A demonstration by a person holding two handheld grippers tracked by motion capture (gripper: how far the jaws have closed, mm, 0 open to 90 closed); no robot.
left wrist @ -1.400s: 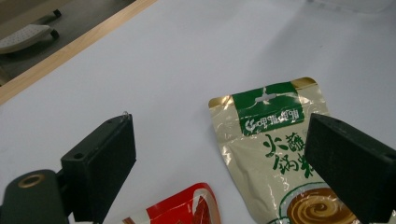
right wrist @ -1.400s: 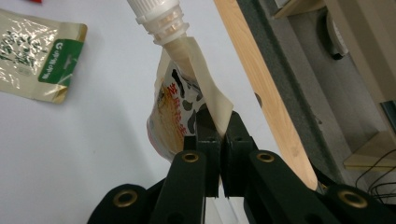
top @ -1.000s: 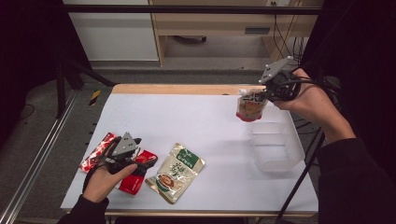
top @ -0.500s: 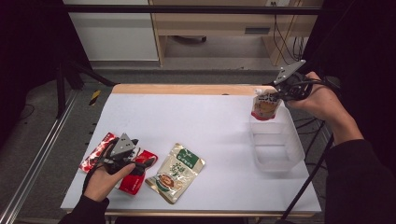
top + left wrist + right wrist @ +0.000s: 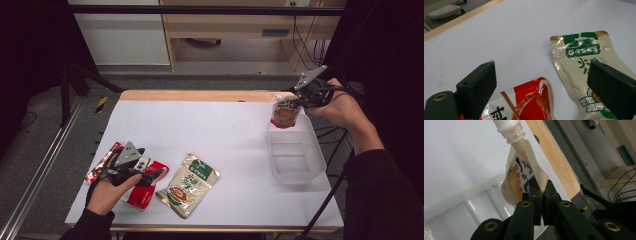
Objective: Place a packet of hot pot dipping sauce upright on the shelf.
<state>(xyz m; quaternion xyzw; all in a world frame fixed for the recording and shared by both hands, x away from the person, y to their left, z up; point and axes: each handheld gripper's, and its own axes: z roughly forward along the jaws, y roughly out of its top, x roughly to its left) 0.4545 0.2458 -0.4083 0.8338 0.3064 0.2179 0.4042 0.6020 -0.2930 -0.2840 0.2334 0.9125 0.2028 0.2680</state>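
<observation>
Right gripper (image 5: pixel 299 100), upper right of the high view, is clamped on the drink pouch (image 5: pixel 285 112) w/ its bottom just over the clear box (image 5: pixel 296 155). Thin edge grip, so pouch could slip & miss. Left gripper (image 5: pixel 541 90) gapes over the red packet (image 5: pixel 524 105).

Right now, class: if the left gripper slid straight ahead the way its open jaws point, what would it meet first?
Probably the glossy red snack packet lying between the left gripper jaws; the beige-and-green foil pouch sits under the right-hand jaw, though depth is unclear.
</observation>
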